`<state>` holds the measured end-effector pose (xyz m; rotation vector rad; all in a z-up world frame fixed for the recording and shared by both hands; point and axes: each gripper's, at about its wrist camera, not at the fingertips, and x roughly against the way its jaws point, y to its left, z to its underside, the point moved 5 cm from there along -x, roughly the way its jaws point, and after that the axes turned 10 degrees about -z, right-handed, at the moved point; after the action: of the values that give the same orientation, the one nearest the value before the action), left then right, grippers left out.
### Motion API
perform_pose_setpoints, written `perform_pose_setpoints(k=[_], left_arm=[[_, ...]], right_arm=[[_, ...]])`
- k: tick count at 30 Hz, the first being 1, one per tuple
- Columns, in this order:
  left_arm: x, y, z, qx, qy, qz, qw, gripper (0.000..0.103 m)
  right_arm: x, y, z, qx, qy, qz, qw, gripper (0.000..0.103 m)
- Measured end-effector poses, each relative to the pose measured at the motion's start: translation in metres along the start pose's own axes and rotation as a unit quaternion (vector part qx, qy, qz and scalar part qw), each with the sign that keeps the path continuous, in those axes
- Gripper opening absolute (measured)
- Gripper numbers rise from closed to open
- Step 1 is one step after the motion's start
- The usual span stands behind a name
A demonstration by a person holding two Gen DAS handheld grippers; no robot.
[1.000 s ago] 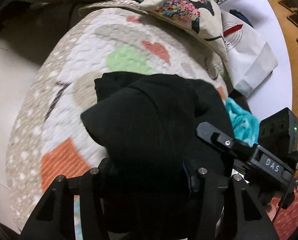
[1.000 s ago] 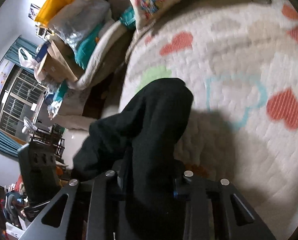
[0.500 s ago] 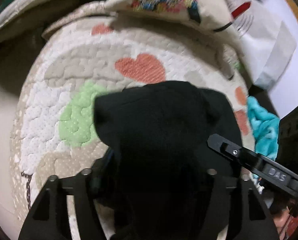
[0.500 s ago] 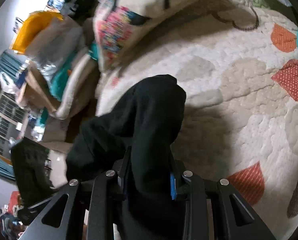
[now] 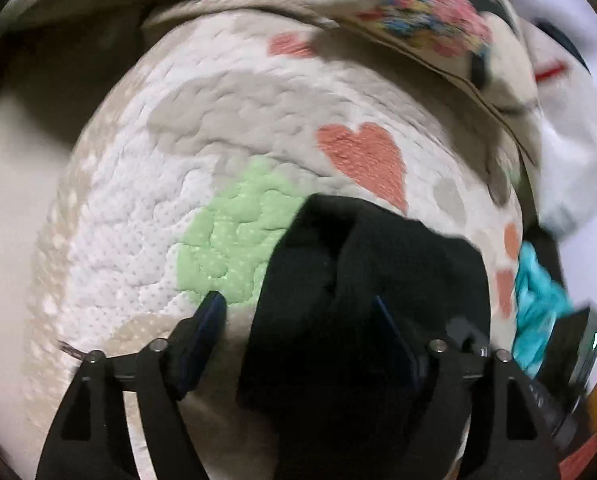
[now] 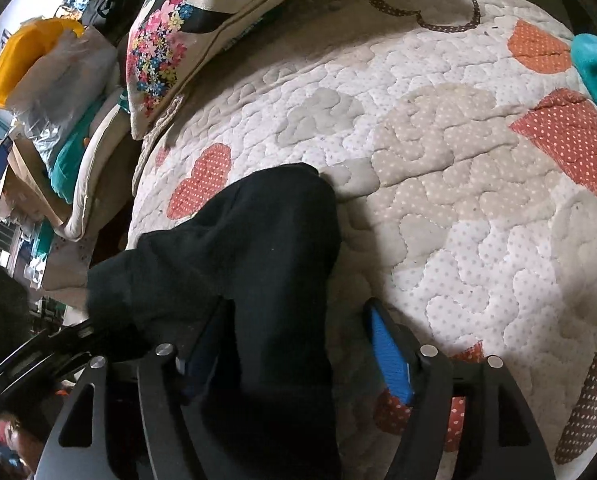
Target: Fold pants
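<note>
We hold both grippers low over the quilt [image 6: 438, 184], and the pants [image 5: 362, 280] lie bunched on it between them. The pants are plain black, thick and soft-looking, with no visible seams, pockets or waistband that we can make out. In the left view they sit as a rounded heap with a deep crease running down the middle and one blunt corner pointing away from us, over the green patch [image 5: 234, 240] and just below the coral heart [image 5: 366, 160]. In the right view the pants [image 6: 258, 264] form a long thick fold that stretches from under our tool out onto the quilt, its far end rounded and resting beside a red dotted heart [image 6: 202, 184].

Our left gripper [image 5: 298, 324] has its fingers spread wide; the left finger [image 5: 206, 320] stands clear of the cloth over the quilt, while the right one lies against the heap. Our right gripper [image 6: 294, 336] is likewise spread: its blue-padded right finger [image 6: 390, 360] is apart from the fabric, and the left finger is pressed along the fold's edge. Neither tool pinches the cloth.

A flowered pillow [image 6: 186, 32] rests at the quilt's far edge, and a teal cloth [image 5: 538, 292] lies at its right side.
</note>
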<state>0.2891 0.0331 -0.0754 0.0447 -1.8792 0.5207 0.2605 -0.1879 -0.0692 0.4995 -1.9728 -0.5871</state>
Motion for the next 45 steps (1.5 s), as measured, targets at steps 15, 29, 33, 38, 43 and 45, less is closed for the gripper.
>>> perform_pose_setpoints(k=[15, 29, 33, 38, 43, 45], left_arm=[[0.071, 0.047, 0.075, -0.003, -0.030, -0.020, 0.9993, 0.080], [0.199, 0.011, 0.167, -0.099, -0.258, -0.115, 0.9542, 0.084], [0.223, 0.011, 0.186, -0.092, -0.308, -0.132, 0.9376, 0.093], [0.224, 0.011, 0.201, -0.095, -0.309, -0.151, 0.9343, 0.094], [0.212, 0.004, 0.213, -0.126, -0.288, -0.175, 0.9331, 0.094], [0.209, 0.000, 0.218, -0.135, -0.286, -0.175, 0.9325, 0.094]], right_arm=[[0.088, 0.017, 0.028, -0.024, -0.053, 0.002, 0.998, 0.077], [0.145, 0.058, 0.158, 0.038, -0.094, 0.038, 0.994, 0.078], [0.150, 0.050, 0.184, 0.049, -0.100, 0.068, 0.991, 0.078], [0.158, 0.055, 0.194, 0.063, -0.116, 0.082, 0.988, 0.078], [0.160, 0.068, 0.201, 0.102, -0.128, 0.102, 0.981, 0.078], [0.157, 0.070, 0.204, 0.109, -0.122, 0.103, 0.981, 0.078]])
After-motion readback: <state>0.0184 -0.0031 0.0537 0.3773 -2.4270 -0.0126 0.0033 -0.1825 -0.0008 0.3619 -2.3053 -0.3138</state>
